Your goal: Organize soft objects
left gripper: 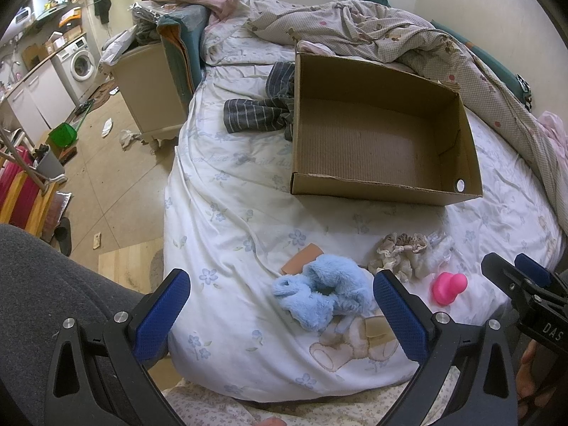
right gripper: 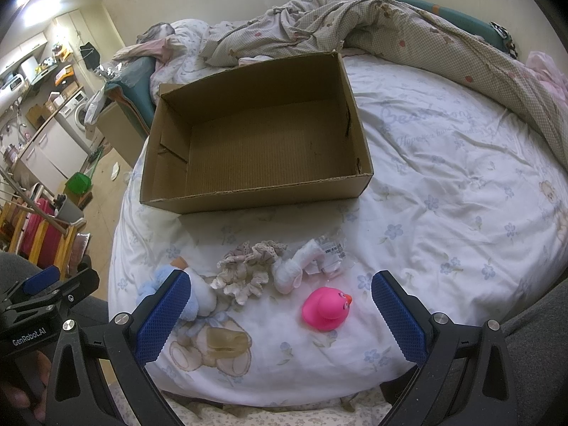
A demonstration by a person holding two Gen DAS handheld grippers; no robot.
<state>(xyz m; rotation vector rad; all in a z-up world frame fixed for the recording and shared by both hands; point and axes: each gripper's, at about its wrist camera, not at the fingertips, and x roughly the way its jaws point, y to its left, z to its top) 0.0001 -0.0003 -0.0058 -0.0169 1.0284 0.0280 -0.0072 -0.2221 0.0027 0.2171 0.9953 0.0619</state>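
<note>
An empty cardboard box [left gripper: 383, 184] [right gripper: 255, 195] lies on the bed. In front of it sit a fluffy light-blue plush item [left gripper: 319, 294] [right gripper: 202, 294], beige lace scrunchies [left gripper: 401, 248] [right gripper: 245, 269], a white rolled cloth with a packet [right gripper: 305, 259], and a pink rubber duck [left gripper: 448, 285] [right gripper: 326, 307]. My left gripper [left gripper: 282, 305] is open, hovering just short of the blue plush. My right gripper [right gripper: 280, 305] is open too, with the duck between its fingers' line but untouched.
A striped grey garment [left gripper: 262, 106] lies left of the box. A crumpled quilt [right gripper: 390, 25] covers the far side of the bed. A bedside cabinet [left gripper: 145, 85] and a cluttered floor lie to the left. Bare sheet [right gripper: 443, 177] stretches right of the box.
</note>
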